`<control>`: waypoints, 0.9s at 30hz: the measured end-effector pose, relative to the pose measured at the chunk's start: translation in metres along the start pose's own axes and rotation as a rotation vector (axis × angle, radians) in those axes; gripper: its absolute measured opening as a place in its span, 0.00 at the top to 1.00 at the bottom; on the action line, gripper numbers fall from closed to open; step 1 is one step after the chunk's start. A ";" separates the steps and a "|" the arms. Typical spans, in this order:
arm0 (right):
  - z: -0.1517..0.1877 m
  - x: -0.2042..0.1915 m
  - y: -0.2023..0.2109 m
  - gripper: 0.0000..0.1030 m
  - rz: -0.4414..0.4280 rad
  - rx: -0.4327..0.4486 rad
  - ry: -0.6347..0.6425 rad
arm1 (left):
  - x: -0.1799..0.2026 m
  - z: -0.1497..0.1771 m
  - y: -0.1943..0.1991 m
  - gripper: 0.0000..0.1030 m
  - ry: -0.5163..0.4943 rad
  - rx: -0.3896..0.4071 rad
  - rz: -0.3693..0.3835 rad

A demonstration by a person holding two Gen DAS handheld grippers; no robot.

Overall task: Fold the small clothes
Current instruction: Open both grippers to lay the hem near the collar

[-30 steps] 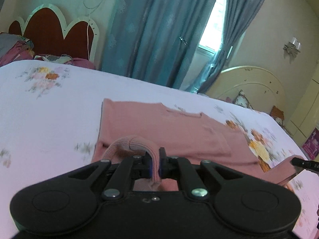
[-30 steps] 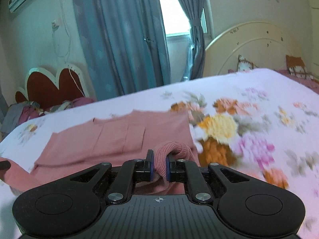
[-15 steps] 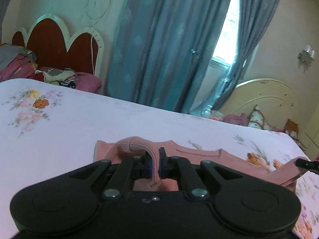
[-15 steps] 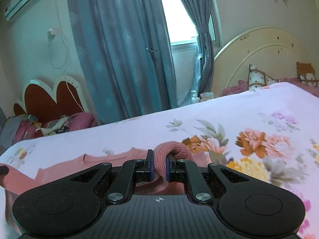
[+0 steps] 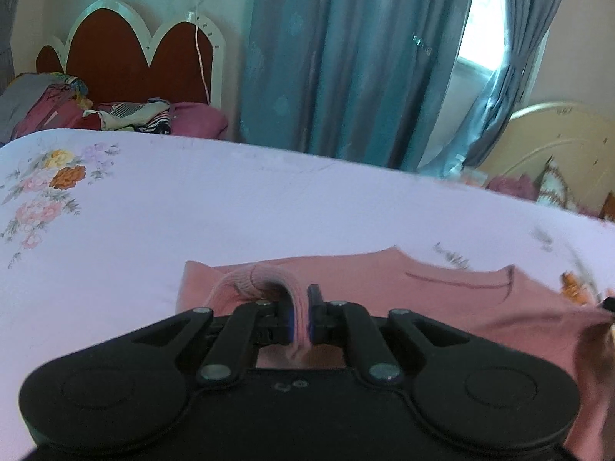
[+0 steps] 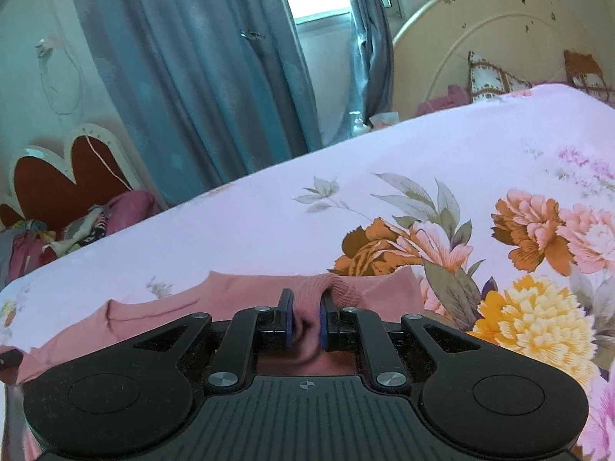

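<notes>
A small pink garment lies on the floral bedsheet, with its lower part lifted over its upper part. My left gripper is shut on a ribbed pink edge of it near the garment's left side. My right gripper holds the ribbed pink edge at the garment's right side, and its jaws stand slightly wider than the left's. The right gripper's tip shows at the far right of the left wrist view.
The bedsheet has large printed flowers on its right half. A red scalloped headboard with piled clothes stands at the far left. Blue curtains and a cream headboard are behind the bed.
Both grippers have carried the held edges forward over the garment, so less pink cloth shows ahead. The right gripper's jaws have widened a little around the cloth.
</notes>
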State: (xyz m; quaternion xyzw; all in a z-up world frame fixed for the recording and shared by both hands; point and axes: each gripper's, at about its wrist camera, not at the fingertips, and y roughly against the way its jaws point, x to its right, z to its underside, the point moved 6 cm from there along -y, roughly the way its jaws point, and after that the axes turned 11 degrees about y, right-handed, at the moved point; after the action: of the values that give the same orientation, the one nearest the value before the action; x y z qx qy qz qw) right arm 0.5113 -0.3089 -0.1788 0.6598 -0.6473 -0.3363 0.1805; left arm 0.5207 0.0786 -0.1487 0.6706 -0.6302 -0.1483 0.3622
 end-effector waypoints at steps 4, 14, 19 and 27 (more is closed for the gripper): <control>-0.004 0.005 -0.009 0.89 -0.011 -0.016 -0.010 | -0.008 -0.008 -0.004 0.55 0.018 0.008 -0.036; -0.014 0.006 -0.018 0.29 -0.015 0.040 0.138 | -0.014 -0.011 -0.001 0.35 -0.097 0.018 -0.010; 0.000 0.000 -0.036 0.44 -0.059 -0.002 0.209 | -0.008 0.002 -0.026 0.41 -0.131 -0.041 0.003; 0.007 -0.005 -0.056 0.55 -0.102 -0.045 0.318 | -0.011 0.007 -0.046 0.58 -0.162 -0.096 0.013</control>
State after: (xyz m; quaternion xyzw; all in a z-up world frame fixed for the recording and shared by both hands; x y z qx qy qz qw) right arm 0.5480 -0.2974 -0.2210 0.7325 -0.5687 -0.2505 0.2780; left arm 0.5483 0.0848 -0.1874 0.6344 -0.6538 -0.2296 0.3426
